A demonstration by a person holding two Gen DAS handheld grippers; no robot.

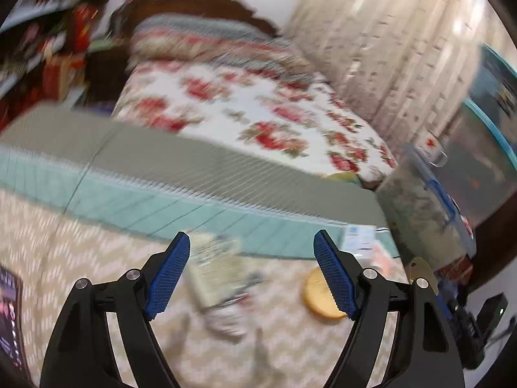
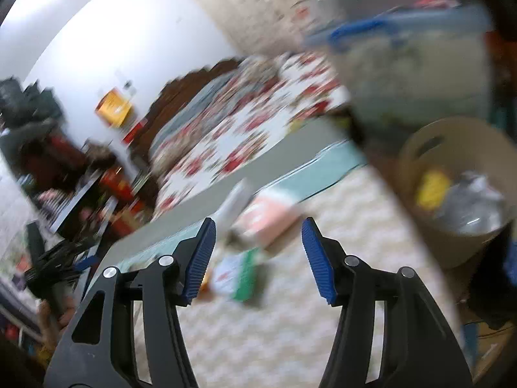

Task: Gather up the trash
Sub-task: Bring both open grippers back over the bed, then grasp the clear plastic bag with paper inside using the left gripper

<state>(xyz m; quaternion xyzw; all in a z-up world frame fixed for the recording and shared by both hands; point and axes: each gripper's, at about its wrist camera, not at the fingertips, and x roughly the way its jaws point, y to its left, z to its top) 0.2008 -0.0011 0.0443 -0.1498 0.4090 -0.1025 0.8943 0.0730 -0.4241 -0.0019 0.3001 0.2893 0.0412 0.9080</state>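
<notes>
Both views are blurred by motion. My left gripper (image 1: 252,245) is open above a patterned bed cover, with nothing between its blue pads (image 1: 168,278). Below it lie a crumpled wrapper (image 1: 219,278) and a round yellow piece (image 1: 320,297). My right gripper (image 2: 258,236) is also open and empty, over a pink packet (image 2: 268,216) and a green and white packet (image 2: 239,274). A beige bin (image 2: 458,181) with a handle slot stands at the right of the right wrist view and holds a yellow item (image 2: 431,187) and clear plastic.
A folded grey and teal mat (image 1: 200,181) crosses the cover. Behind it lies a floral quilt (image 1: 258,110) under a dark headboard. A clear tub with a blue lid (image 2: 410,61) stands by the bin. Cluttered shelves (image 1: 48,45) fill the far left.
</notes>
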